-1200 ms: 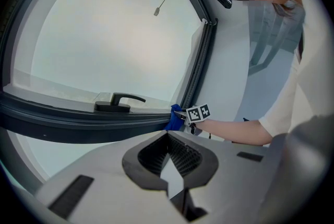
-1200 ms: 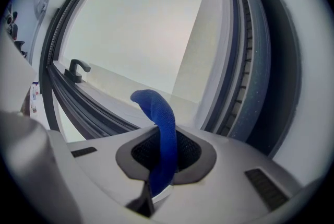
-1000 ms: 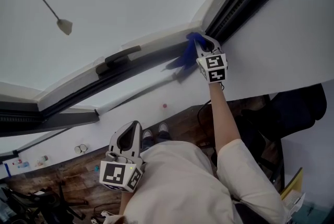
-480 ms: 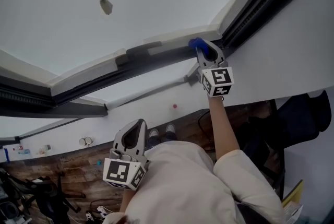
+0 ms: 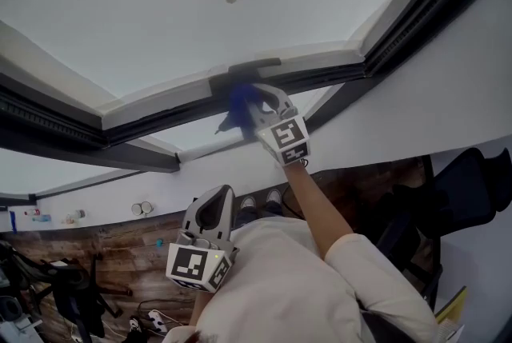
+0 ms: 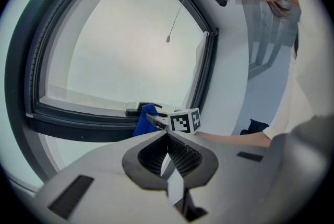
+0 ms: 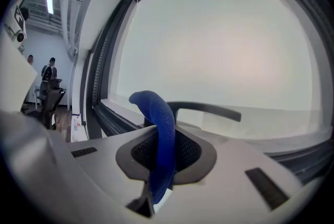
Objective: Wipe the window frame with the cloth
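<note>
Leftward from the right corner has slid the right claw (image 5: pixel 250 105) — pinching the blue cloth (image 5: pixel 239 99) against the window frame (image 5: pixel 152 117) by its handle (image 5: pixel 245 67), so wiping advances — left claw (image 5: pixel 216 201) pressed together, empty.

Daylight washes out the window glass (image 5: pixel 120 13). The cloth (image 5: pixel 242 100) blurs; both gripper views bend and darken at their edges.

No lettering, number or brand can be read: the marker cubes of the right gripper (image 5: pixel 254 104) and left gripper (image 5: pixel 218 202) bear only black-and-white square patterns, and the small coloured labels (image 5: pixel 34 216) at far left are too small to read.
</note>
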The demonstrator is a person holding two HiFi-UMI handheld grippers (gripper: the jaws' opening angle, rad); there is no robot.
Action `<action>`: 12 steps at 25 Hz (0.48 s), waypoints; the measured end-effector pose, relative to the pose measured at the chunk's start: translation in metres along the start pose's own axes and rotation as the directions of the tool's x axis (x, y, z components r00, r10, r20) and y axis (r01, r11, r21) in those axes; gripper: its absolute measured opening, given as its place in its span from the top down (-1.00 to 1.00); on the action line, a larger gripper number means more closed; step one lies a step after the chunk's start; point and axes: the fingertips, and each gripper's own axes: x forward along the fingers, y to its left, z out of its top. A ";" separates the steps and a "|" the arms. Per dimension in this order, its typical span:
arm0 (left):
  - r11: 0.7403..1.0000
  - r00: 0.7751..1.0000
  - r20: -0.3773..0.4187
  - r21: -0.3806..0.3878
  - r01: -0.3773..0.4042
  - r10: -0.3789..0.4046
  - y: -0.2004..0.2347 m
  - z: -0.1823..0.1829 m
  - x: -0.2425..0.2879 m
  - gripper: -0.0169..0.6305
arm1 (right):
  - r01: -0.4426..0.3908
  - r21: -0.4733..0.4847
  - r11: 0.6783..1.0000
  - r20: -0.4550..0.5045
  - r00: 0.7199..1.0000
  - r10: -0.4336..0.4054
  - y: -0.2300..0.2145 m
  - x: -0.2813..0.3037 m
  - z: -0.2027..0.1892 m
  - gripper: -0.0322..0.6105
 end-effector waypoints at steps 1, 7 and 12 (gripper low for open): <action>1.000 1.000 0.002 -0.004 -0.012 0.012 0.004 -0.001 -0.005 0.92 | -0.005 -0.005 1.000 -0.019 1.000 0.005 0.005 0.004 -0.006 0.76; 0.998 0.998 0.007 -0.022 -0.055 0.055 0.022 -0.004 -0.024 0.92 | 0.017 -0.125 0.992 -0.078 0.997 -0.027 0.014 0.012 -0.018 0.76; 0.999 0.999 0.009 -0.023 -0.049 0.049 0.025 -0.004 -0.027 0.92 | 0.029 -0.310 0.950 -0.142 0.987 -0.077 0.020 0.010 -0.024 0.76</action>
